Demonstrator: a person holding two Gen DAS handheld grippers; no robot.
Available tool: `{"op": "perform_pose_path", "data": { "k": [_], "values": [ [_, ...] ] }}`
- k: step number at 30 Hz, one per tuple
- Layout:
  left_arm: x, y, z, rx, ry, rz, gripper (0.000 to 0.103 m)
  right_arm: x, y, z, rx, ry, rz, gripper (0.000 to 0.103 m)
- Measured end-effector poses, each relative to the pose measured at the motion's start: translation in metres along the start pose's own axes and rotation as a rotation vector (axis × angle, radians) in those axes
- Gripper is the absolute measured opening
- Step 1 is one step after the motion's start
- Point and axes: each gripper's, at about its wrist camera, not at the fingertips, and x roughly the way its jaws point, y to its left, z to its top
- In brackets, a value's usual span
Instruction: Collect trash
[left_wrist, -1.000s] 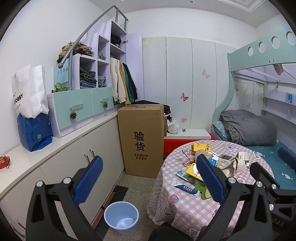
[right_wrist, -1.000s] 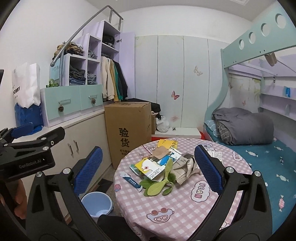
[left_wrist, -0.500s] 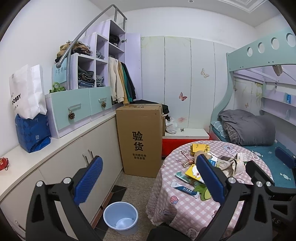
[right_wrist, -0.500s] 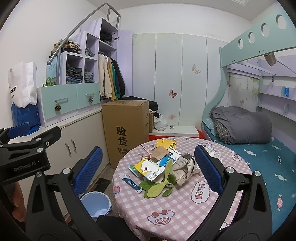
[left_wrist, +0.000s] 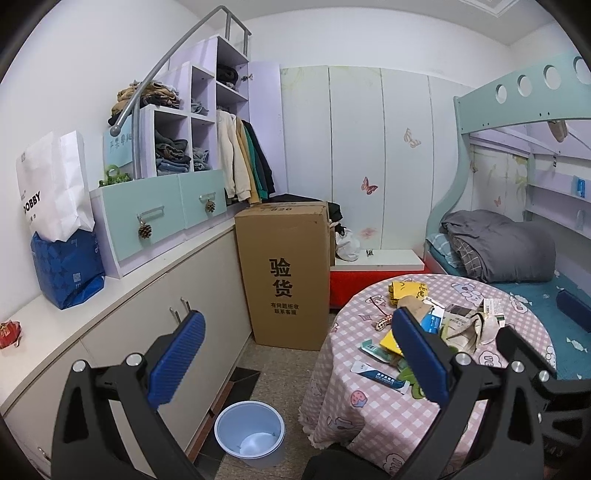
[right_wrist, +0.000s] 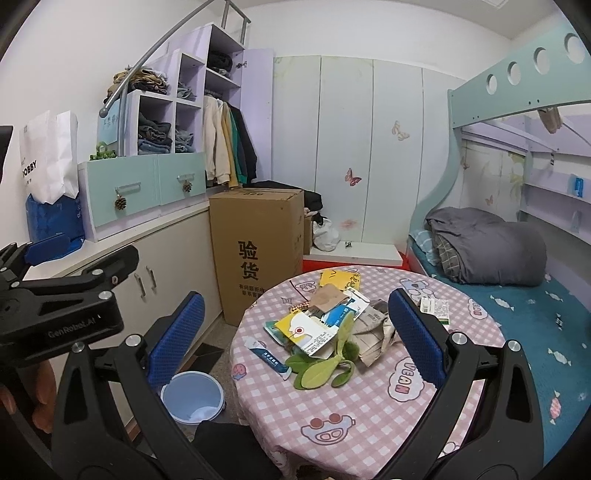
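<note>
Trash (right_wrist: 325, 325) lies heaped on the far half of a round table (right_wrist: 369, 413) with a pink checked cloth: yellow and blue cartons, crumpled paper, a flat white-and-blue packet (right_wrist: 267, 356) at the left edge of the pile, and green leaf-shaped pieces (right_wrist: 325, 365) nearest the camera. On the floor just left of the table stands a pale blue bin (left_wrist: 249, 432), holding only something pale at its bottom. The left gripper (left_wrist: 295, 354) hangs above the floor between bin and table, jaws spread wide, holding nothing. The right gripper (right_wrist: 295, 339) hovers over the near side of the table, jaws also wide apart and empty. A tall cardboard box (left_wrist: 286, 273) stands beyond the bin.
</note>
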Motion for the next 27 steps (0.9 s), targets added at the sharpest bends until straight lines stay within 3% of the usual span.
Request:
{"op": "perform_pose_path", "data": {
  "k": [27],
  "values": [
    [0.023,-0.017,-0.006,0.027,0.038,-0.028,0.099,0.018,-0.017,-0.007,0.032,0.043,-0.05,0.097]
  ]
}}
